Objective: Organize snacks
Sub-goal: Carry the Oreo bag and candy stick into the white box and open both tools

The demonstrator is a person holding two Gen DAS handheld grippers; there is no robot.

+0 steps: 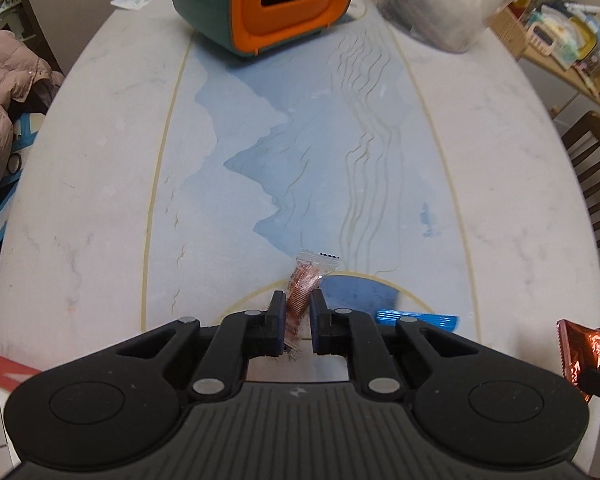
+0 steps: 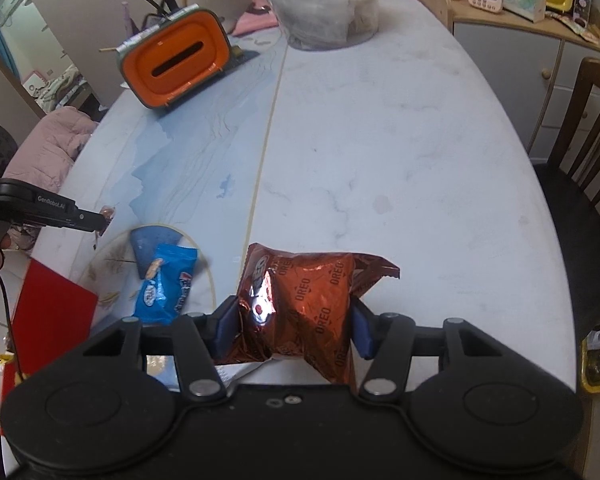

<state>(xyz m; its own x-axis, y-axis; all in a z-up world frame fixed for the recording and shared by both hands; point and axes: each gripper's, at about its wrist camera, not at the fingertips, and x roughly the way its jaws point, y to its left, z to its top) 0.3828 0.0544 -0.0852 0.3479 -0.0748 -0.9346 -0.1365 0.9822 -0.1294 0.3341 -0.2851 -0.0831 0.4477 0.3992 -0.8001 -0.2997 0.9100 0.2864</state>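
Jaws around sachet [image 1: 300, 300], Oreo pack [image 2: 300, 308]

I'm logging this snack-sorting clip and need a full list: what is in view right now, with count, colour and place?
Small clear-and-red sachet: one, clamped in the left gripper.
Copper foil Oreo pack: one, clamped in the right gripper.
Blue snack packet: one, lying on the table near edge.
Green-and-orange slotted box: one, table's far end.
Clear plastic bag: one, whitish contents, far end.
Red flat sheet: one, left of the table edge.
Marble-pattern table: one, white and blue.
Left gripper: black, shut.
Right gripper: black, shut.
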